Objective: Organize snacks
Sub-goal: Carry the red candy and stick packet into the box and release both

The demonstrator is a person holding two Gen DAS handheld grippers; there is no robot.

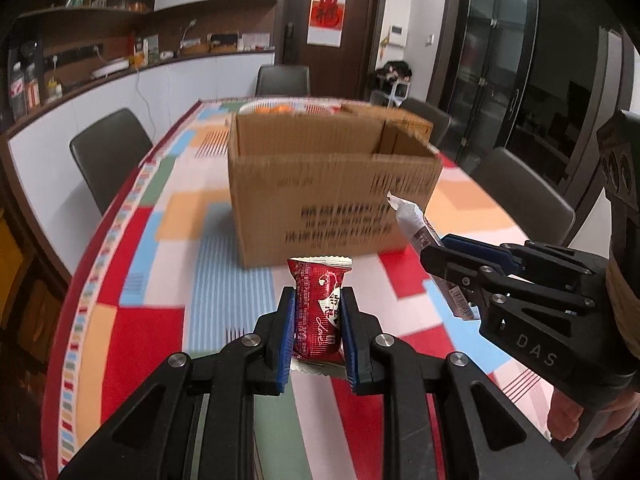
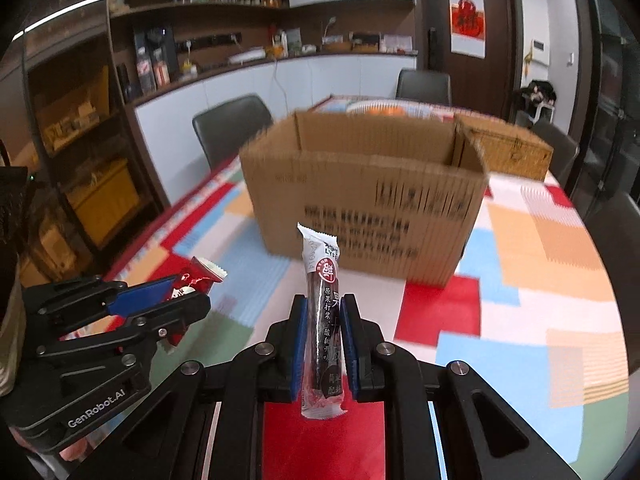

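- Left wrist view: left hand-held gripper (image 1: 318,316) clamped on a red snack packet (image 1: 318,308), held above the bench (image 1: 140,240) before an open cardboard box (image 1: 332,184).
- Right wrist view: right hand-held gripper (image 2: 324,340) clamped on an upright snack stick (image 2: 323,320), before the same box.

left gripper (image 1: 319,300): black plastic linkage body, showing blue ribbed pads (image 1: 285,340) on the inner finger faces
left screws: round silver pivot pins (image 1: 179,359) sitting at each linkage joint
left marking: white "GenRobot.AI" lettering showing on the housing in the right wrist view
right gripper (image 2: 323,312): same black linkage build, wearing blue pads (image 2: 349,344), silver pins (image 2: 385,347) at the joints
right marking: grey "DAS" letters showing on the side plate in the left wrist view
skin: bare skin peeking out below the right housing, too blurred for detail
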